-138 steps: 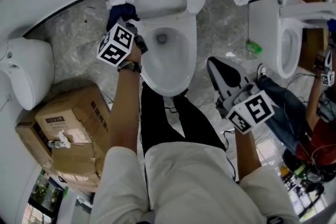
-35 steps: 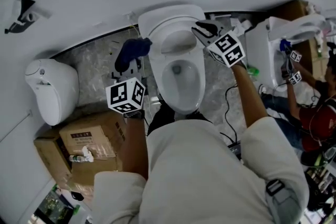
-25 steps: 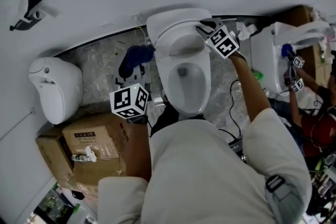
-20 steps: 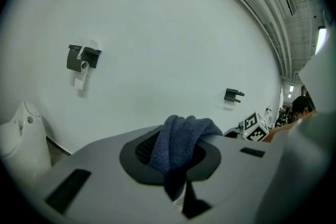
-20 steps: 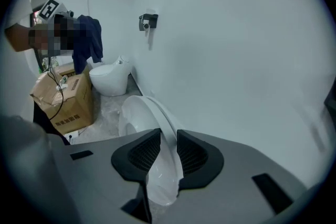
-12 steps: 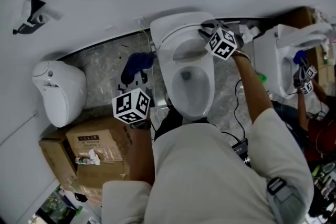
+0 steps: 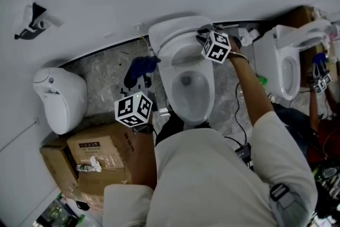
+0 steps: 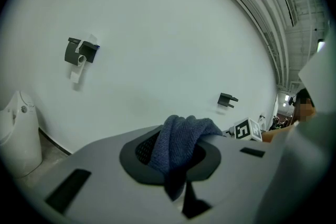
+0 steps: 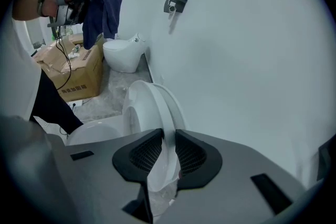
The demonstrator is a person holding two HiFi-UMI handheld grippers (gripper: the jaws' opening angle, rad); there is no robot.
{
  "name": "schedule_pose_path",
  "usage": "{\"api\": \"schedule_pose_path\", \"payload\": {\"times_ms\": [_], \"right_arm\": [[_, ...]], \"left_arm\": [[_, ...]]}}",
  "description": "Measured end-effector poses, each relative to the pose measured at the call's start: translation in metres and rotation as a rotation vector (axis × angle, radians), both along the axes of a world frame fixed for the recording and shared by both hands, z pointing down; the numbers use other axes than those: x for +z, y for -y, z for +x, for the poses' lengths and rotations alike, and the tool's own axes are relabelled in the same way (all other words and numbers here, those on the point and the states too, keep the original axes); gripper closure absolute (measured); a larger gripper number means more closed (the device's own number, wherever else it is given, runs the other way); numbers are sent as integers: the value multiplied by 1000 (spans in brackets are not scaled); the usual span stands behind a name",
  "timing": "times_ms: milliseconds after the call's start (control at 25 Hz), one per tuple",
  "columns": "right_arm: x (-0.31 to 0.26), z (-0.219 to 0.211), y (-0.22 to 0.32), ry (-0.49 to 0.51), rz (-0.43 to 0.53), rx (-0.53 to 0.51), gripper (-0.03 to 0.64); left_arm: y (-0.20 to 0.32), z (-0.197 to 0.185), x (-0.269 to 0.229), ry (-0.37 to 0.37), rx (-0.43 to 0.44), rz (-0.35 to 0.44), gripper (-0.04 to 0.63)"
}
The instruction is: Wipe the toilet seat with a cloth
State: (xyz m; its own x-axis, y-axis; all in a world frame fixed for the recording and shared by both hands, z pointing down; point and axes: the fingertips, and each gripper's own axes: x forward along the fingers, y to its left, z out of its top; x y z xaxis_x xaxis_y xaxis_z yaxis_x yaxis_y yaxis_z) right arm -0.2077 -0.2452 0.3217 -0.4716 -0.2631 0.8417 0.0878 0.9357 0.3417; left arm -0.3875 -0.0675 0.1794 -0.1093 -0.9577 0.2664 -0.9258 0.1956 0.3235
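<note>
The white toilet [image 7: 187, 94] stands in the middle of the head view with its seat [image 7: 178, 42] tipped up toward the wall. My right gripper [image 7: 204, 34] is at the seat's top edge. In the right gripper view its jaws [image 9: 168, 135] have just been closing, and the seat's white rim [image 9: 152, 107] fills the gap between the pads. My left gripper [image 7: 140, 80] hangs left of the bowl, shut on a dark blue cloth [image 7: 139, 67]. The cloth [image 8: 177, 150] bunches between the left gripper's [image 8: 181, 136] pads and droops below them.
A cardboard box [image 7: 95, 151] and a small white toilet [image 7: 59, 98] sit on the marble floor at left. Another toilet [image 7: 279, 61] stands at right, with another person's grippers [image 7: 320, 81] near it. A dark bracket [image 7: 32, 21] is fixed to the wall.
The right gripper rolled at the raised seat's top edge and closed on its rim. The left gripper with the cloth stayed left of the bowl; earlier it was at the bowl's rim.
</note>
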Motion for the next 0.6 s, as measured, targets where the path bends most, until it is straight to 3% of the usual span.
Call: {"api": "schedule_pose_path", "payload": {"times_ms": [600], "right_arm": [[-10, 57, -107, 134, -94, -4, 497]], "left_arm": [[-8, 61, -7, -76, 40, 23, 565]]}}
